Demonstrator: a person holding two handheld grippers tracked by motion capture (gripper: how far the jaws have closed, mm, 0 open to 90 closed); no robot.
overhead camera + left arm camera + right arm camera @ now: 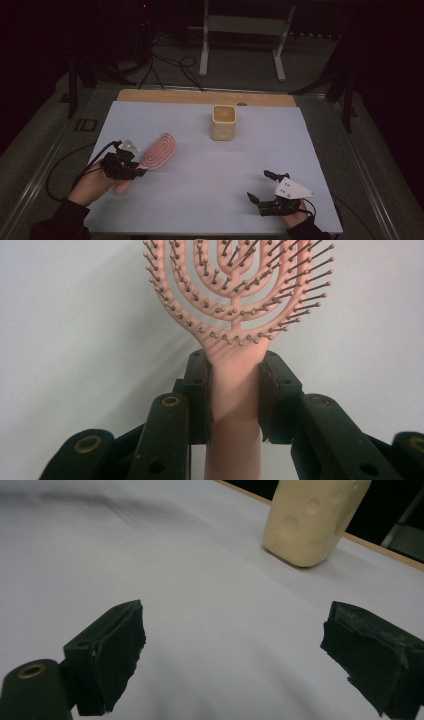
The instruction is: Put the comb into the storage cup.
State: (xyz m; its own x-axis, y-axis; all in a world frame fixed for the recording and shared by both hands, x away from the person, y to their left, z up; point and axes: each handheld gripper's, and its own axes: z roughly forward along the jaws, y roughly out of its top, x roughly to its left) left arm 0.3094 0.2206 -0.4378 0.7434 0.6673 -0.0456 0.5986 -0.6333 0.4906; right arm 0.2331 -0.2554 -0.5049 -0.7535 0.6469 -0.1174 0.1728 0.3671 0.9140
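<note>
A pink hairbrush with a vented, bristled head is lifted over the left side of the white table cover. My left gripper is shut on its handle. In the left gripper view both pads clamp the pink handle just below the hairbrush head. A cream square cup stands upright toward the back middle. My right gripper rests at the front right with its jaws wide open and nothing between them. In the right gripper view my right gripper faces the cup farther off.
The wooden table edge shows behind the cover. A white metal stand and cables lie on the floor beyond the table. Both forearms enter from the bottom corners.
</note>
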